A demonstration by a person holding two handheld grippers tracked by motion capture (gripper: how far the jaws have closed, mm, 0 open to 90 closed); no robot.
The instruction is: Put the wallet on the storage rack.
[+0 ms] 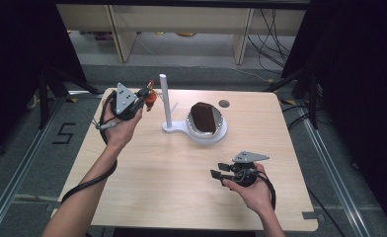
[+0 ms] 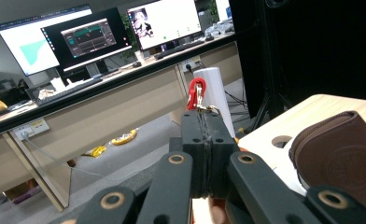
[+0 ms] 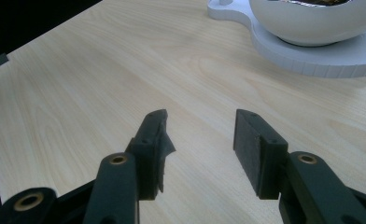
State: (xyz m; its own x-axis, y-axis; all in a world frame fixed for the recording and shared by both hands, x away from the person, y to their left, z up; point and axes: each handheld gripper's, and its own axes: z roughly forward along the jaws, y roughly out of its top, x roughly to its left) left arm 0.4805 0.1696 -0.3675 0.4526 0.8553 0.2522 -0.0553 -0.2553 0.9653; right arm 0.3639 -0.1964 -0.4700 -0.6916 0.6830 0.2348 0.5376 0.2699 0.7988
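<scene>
Jaws of the left gripper (image 1: 143,96) are pinched on a red clip (image 2: 196,93) held up by the white post (image 1: 164,98), probably to hang it there, while the right gripper (image 3: 197,140) idles wide apart and empty over the table (image 1: 147,163), near the pouch (image 1: 204,117) in the bowl (image 1: 220,129).

— What's that left gripper (image 2: 204,140) got?

— Its jaws are pressed together on a red clip (image 2: 196,93) with a metal clasp, which sticks up above the tips.

— And behind it?

— A white post (image 2: 217,95), just past the clip. To the right, a brown leather pouch (image 2: 342,156) over the table (image 2: 321,109). Farther back, monitors (image 2: 85,37) on a long desk (image 2: 111,100).
</scene>
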